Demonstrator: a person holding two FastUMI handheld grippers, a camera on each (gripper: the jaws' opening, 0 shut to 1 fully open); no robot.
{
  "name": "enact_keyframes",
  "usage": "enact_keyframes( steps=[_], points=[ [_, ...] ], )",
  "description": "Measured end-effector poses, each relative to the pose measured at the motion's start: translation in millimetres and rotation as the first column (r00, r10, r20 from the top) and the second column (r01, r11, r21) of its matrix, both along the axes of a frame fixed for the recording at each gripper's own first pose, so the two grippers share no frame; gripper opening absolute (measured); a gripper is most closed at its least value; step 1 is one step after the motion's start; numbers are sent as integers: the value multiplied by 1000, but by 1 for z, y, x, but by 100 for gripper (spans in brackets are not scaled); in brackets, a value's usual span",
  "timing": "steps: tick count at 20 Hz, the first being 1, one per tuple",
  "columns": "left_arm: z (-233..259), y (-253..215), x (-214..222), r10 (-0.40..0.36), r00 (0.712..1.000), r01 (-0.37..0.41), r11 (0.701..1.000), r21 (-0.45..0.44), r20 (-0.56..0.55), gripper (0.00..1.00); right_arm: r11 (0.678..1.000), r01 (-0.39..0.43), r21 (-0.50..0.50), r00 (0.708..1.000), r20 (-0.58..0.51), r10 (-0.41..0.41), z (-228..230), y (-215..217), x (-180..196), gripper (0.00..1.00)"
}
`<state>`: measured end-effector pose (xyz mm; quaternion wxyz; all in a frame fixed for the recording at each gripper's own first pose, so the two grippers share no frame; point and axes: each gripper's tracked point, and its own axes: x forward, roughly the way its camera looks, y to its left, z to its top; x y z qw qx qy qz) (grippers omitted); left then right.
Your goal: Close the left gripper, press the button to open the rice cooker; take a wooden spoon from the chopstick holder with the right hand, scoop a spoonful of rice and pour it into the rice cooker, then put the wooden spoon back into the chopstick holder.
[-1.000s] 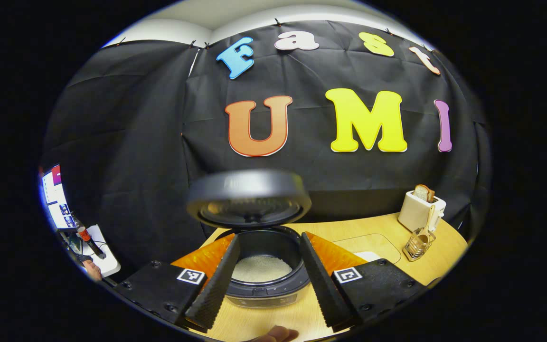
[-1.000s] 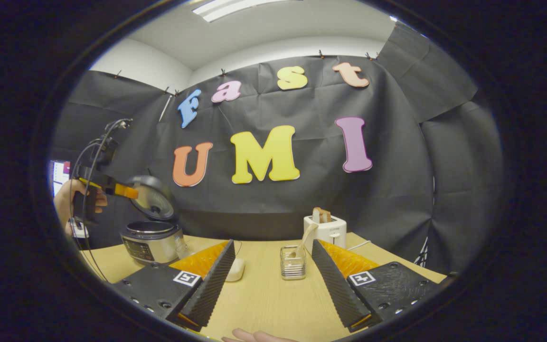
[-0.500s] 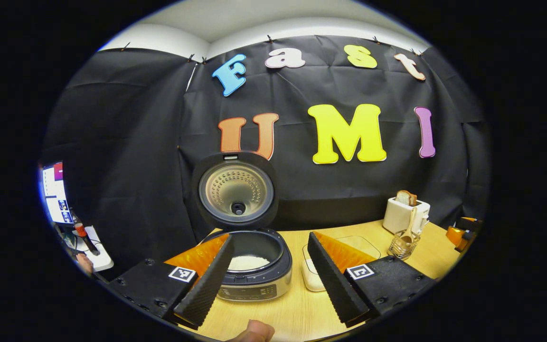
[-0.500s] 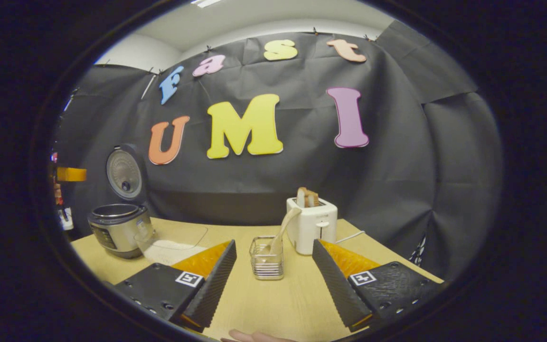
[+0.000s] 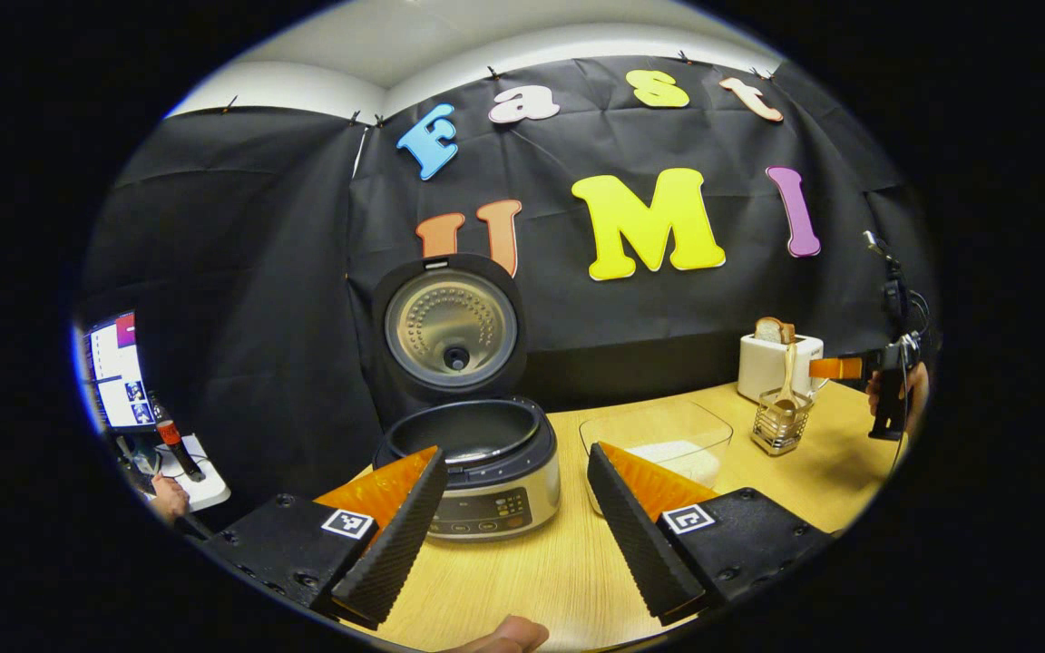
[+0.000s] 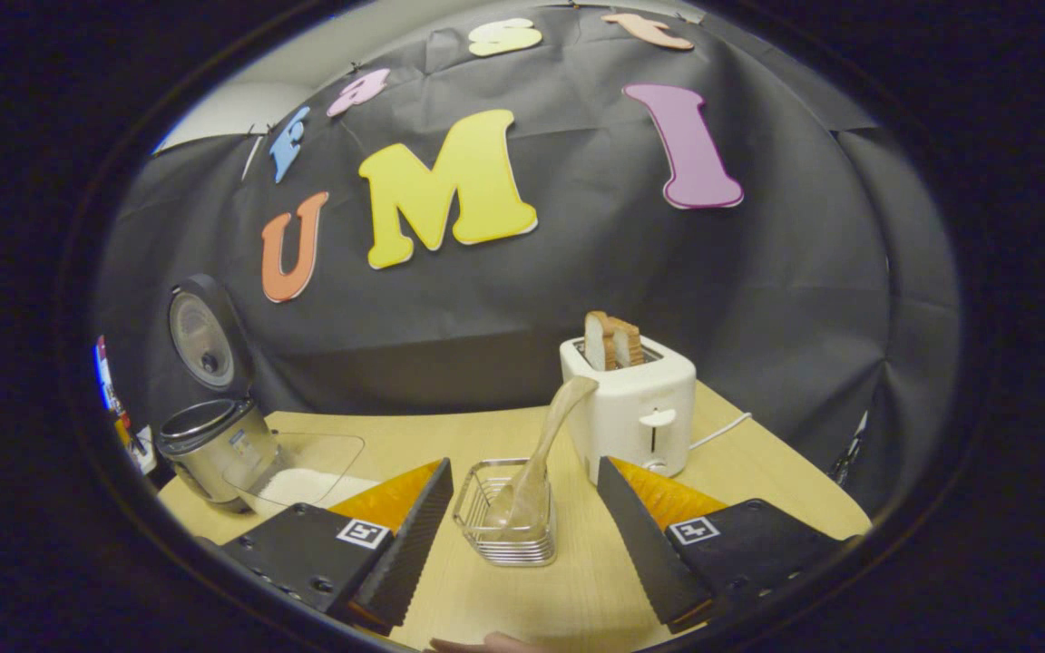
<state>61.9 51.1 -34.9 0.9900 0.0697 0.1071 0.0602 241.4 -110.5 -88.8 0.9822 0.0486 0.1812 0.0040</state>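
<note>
The rice cooker stands with its lid swung upright, and my left gripper hangs open just in front of it, holding nothing. A clear container of rice sits right of the cooker. In the right gripper view, the wooden spoon leans in the wire chopstick holder, and my right gripper stands open close before the holder, its fingers either side of it and apart from it. The cooker and rice container lie far left there. The right gripper also shows in the left gripper view beside the holder.
A white toaster with bread slices stands just behind the holder, its cord trailing right. The wooden table ends at the black cloth wall. A monitor and a desk with small items sit off to the left past the table.
The cooker's lid has swung fully up. My left gripper has pulled back and lowered from over the pot. My right gripper has moved in towards the chopstick holder, which looms larger.
</note>
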Motion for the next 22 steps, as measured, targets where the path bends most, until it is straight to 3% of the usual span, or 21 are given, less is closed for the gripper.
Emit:
enact_keyframes(
  steps=[2,6,8,9,10,11,14,15,17,20,21,22],
  points=[
    [-21,-6,-6,7,999,-8,1000,-24,-33,99,999,13,-36,1000,-13,-13,-7,-6,24,95],
    [-45,-9,-14,10,997,-14,998,-59,-78,99,997,-24,-78,998,-61,20,-24,2,57,94],
    [-44,-3,-15,18,997,-23,997,-70,-71,100,997,-29,-76,996,-88,22,-31,6,67,94],
    [-45,-2,-16,20,997,-25,997,-72,-72,100,997,-32,-70,994,-104,25,-36,7,70,89],
    [-45,1,-17,23,998,-28,997,-69,-66,100,997,-19,-69,993,-117,11,-40,5,75,93],
    [-43,4,-20,26,998,-30,997,-66,-59,100,998,3,-66,992,-128,-12,-42,0,79,88],
    [-42,8,-21,24,999,-26,998,-61,-46,99,999,37,-9,986,-160,-38,-45,-6,92,86],
    [-42,11,-22,22,999,-24,998,-54,-43,99,999,45,16,986,-162,-41,-44,-8,96,72],
    [-41,15,-24,24,999,-26,999,-45,-39,100,997,55,47,984,-173,-46,-46,-11,103,59],
    [-38,15,-26,14,1000,-15,998,-59,-23,99,998,62,33,981,-184,-55,-48,-14,109,49],
    [-40,16,-26,14,1000,-15,998,-58,-25,99,998,57,32,981,-190,-50,-48,-11,107,21],
    [-41,19,-27,16,1000,-18,998,-57,-26,99,998,48,33,980,-193,-41,-48,-9,105,22]
  ],
)
